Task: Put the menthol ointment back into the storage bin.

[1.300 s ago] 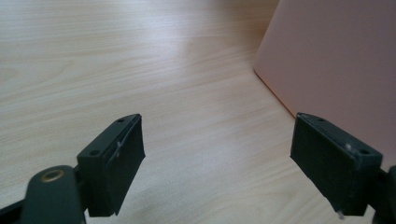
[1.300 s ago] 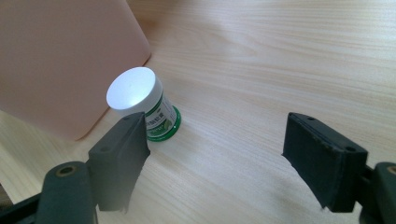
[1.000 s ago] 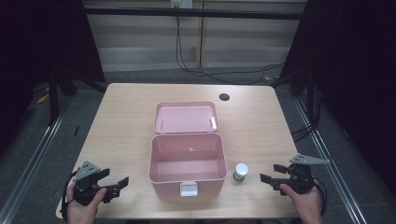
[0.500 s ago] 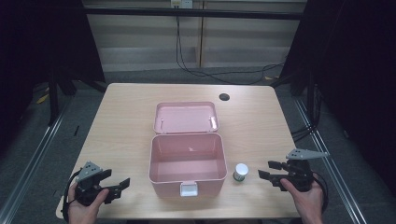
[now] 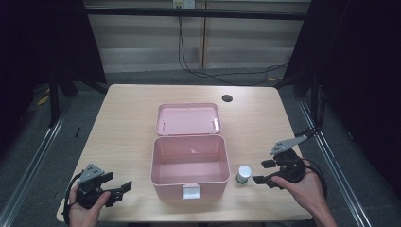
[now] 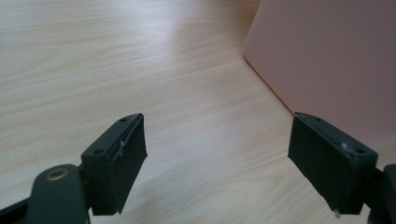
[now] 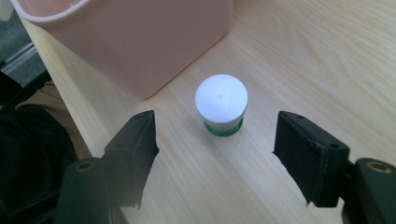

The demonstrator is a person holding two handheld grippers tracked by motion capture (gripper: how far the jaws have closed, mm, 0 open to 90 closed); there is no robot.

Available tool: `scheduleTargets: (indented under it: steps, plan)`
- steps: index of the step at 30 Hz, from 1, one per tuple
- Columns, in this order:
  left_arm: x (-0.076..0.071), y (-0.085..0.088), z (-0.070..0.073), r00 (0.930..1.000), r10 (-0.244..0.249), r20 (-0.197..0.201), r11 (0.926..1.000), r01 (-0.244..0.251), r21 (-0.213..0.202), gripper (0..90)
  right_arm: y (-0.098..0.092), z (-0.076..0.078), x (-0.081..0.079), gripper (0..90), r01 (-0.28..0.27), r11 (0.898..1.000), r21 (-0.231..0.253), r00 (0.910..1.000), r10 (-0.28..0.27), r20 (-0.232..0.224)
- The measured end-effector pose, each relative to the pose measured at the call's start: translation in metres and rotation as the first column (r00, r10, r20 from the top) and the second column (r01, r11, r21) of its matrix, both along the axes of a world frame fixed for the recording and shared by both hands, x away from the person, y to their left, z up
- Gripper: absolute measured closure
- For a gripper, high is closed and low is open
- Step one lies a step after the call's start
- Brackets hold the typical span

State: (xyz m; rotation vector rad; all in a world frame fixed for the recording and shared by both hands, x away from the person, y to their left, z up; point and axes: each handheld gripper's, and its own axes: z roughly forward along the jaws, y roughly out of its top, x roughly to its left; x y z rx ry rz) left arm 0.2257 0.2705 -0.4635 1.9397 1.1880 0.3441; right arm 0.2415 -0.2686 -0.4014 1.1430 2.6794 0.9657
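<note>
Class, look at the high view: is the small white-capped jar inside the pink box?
No, the jar stands on the table just right of the open pink box.

I count one bench [image 5: 123, 123] in my working area. On it stands one pink box [image 5: 188, 163], with one lid [image 5: 188, 119] hinged open behind it and one white latch tab [image 5: 191, 191] at its front wall. I count one small white-capped jar [image 5: 244, 174] with one green base ring [image 7: 224, 130]. I count one dark round hole [image 5: 227, 98] in the bench top. I operate two tools: one left tool [image 5: 124, 189] and one right tool [image 5: 263, 172], each with two black jaws.
</note>
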Motion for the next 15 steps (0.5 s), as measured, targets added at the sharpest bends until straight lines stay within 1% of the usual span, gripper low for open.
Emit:
scheduleTargets:
  steps: [2, 4, 5, 7, 8, 10, 12, 14, 15]
  plan:
    - [0.0, -0.001, 0.0, 1.0, -0.002, 0.0, 1.0, 0.002, -0.001, 19.1, 0.005, 0.0, 0.008, 29.3, -0.017, 0.999, -0.03, 0.9998, 0.017, -0.012]
    - [0.0, -0.001, 0.0, 1.0, -0.003, -0.001, 1.0, 0.003, 0.001, 19.1, 0.011, 0.0, 0.014, 29.8, -0.04, 0.997, -0.073, 0.9989, 0.038, -0.027]
    - [0.0, -0.001, 0.0, 1.0, -0.004, -0.002, 1.0, 0.004, -0.004, 19.1, 0.014, 0.001, 0.016, 31.6, -0.049, 0.995, -0.092, 0.9985, 0.047, -0.027]
    - [0.0, 0.0, 0.0, 1.0, -0.002, -0.003, 1.0, 0.002, -0.008, 19.2, 0.022, 0.002, 0.02, 38.8, -0.098, 0.987, -0.13, 0.9949, 0.093, -0.038]
    - [0.0, 0.0, 0.0, 1.0, -0.001, -0.001, 1.0, 0.001, -0.005, 19.4, 0.026, 0.003, 0.021, 38.2, -0.112, 0.982, -0.155, 0.9937, 0.108, -0.03]
    - [0.0, 0.001, 0.001, 1.0, 0.001, 0.0, 1.0, -0.001, -0.009, 19.5, 0.034, 0.004, 0.024, 40.3, -0.148, 0.971, -0.189, 0.9888, 0.142, -0.048]
    - [-0.001, 0.001, 0.001, 1.0, 0.001, 0.0, 1.0, -0.001, -0.007, 19.5, 0.039, 0.003, 0.027, 41.6, -0.167, 0.96, -0.223, 0.9858, 0.16, -0.051]
    - [-0.001, 0.001, 0.001, 1.0, 0.001, 0.002, 1.0, -0.001, -0.003, 19.5, 0.042, 0.0, 0.031, 42.0, -0.182, 0.954, -0.239, 0.9829, 0.17, -0.071]
    - [-0.001, 0.001, 0.0, 1.0, 0.0, 0.001, 1.0, 0.0, -0.005, 19.5, 0.043, -0.002, 0.032, 43.6, -0.197, 0.949, -0.247, 0.9796, 0.18, -0.09]
